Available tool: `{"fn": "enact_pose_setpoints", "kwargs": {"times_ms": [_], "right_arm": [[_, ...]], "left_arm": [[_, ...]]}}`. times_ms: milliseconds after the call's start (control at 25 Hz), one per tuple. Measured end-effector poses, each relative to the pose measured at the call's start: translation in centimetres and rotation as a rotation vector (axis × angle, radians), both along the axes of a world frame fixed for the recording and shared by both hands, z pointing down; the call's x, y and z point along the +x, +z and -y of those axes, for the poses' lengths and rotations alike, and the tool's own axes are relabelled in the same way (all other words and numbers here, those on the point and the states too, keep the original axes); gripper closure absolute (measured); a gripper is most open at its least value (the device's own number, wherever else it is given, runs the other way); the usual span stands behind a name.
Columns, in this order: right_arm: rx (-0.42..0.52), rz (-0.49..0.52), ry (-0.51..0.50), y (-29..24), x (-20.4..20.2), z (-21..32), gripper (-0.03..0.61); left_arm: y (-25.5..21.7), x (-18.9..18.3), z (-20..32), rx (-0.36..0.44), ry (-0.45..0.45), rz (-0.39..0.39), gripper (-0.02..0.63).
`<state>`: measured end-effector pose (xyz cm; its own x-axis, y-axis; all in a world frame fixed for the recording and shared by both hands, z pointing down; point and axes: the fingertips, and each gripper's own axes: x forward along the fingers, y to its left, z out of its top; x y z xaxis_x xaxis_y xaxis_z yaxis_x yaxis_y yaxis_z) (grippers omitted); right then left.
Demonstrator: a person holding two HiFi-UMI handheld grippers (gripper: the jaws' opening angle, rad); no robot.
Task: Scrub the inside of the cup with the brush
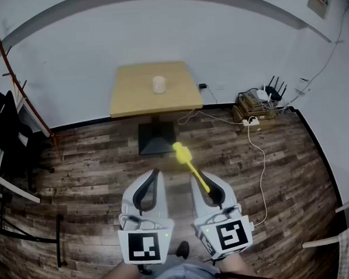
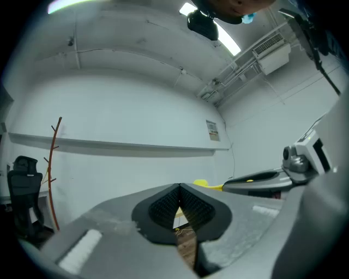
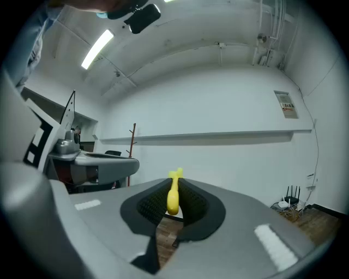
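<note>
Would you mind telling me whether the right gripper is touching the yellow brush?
Touching. In the right gripper view, the right gripper is closed on the yellow brush, with its pads pressed against both sides of the handle and no gap showing.

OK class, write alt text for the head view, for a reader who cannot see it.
Seen from above, the right gripper clamps a yellow brush whose head points toward a small wooden table ahead, where a white cup stands alone. The left gripper beside it is shut and empty.
</note>
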<state>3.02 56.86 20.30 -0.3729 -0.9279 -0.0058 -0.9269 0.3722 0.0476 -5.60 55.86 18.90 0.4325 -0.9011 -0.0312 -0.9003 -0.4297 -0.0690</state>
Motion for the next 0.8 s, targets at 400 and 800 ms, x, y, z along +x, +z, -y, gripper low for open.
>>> {"fn": "enact_pose_setpoints", "kwargs": {"times_ms": [400, 800], "right_arm": [[0.0, 0.009, -0.007, 0.3, 1.5, -0.3, 0.54], [-0.006, 0.05, -0.03, 0.6, 4.2, -0.3, 0.538]], "left_arm": [[0.3, 1.8, -0.1, -0.006, 0.011, -0.005, 0.594], [0.5, 4.5, 0.0, -0.003, 0.009, 0.013, 0.594]]}}
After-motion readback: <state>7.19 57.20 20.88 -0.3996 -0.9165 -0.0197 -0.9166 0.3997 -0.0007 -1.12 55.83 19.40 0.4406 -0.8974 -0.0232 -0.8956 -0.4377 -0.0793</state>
